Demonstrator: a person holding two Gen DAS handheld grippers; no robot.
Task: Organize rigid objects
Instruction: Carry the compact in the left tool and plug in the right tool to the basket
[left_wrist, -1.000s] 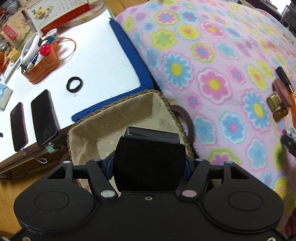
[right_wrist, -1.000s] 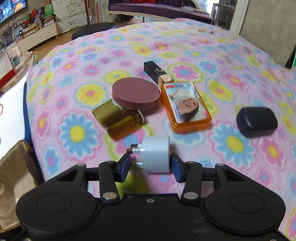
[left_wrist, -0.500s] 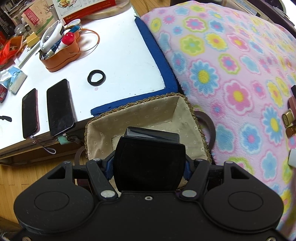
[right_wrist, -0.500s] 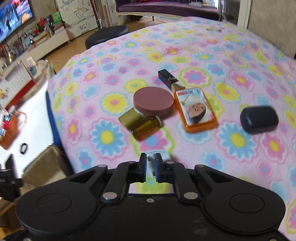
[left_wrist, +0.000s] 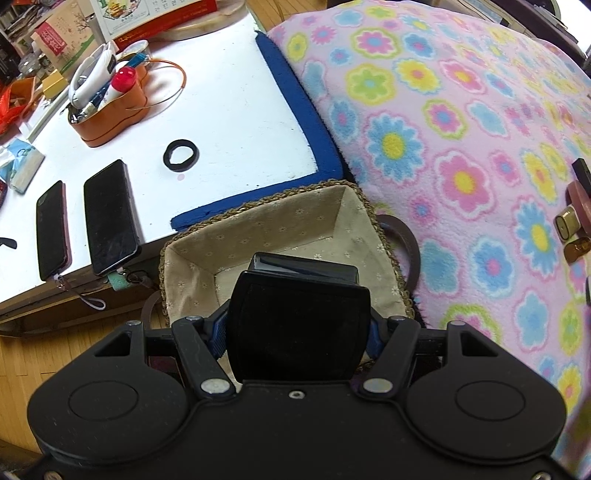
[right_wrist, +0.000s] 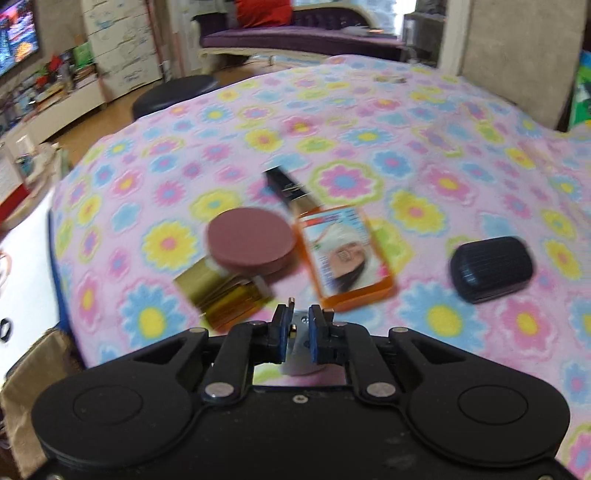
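Note:
My left gripper (left_wrist: 295, 328) is shut on a black box (left_wrist: 299, 317) and holds it over the lined wicker basket (left_wrist: 258, 229), which stands on the floor beside the flowered blanket. My right gripper (right_wrist: 297, 325) is shut on a white plug adapter (right_wrist: 300, 363), lifted off the blanket, with its prongs (right_wrist: 291, 303) sticking up between the pads. Beyond it on the blanket lie a maroon round lid (right_wrist: 251, 242), an amber bottle with a gold cap (right_wrist: 221, 295), an orange picture case (right_wrist: 345, 258), a black-and-gold tube (right_wrist: 288, 186) and a dark case (right_wrist: 491, 267).
A white desk top (left_wrist: 229, 110) with a blue edge borders the basket. On it lie two phones (left_wrist: 109, 218), a black ring (left_wrist: 181, 155) and an orange organiser (left_wrist: 110, 118). Wooden floor shows at the lower left. The basket's corner (right_wrist: 22, 369) shows in the right wrist view.
My right gripper has closed on the white plug adapter and raised it off the blanket. The left gripper keeps the black box over the basket, its view shifted slightly.

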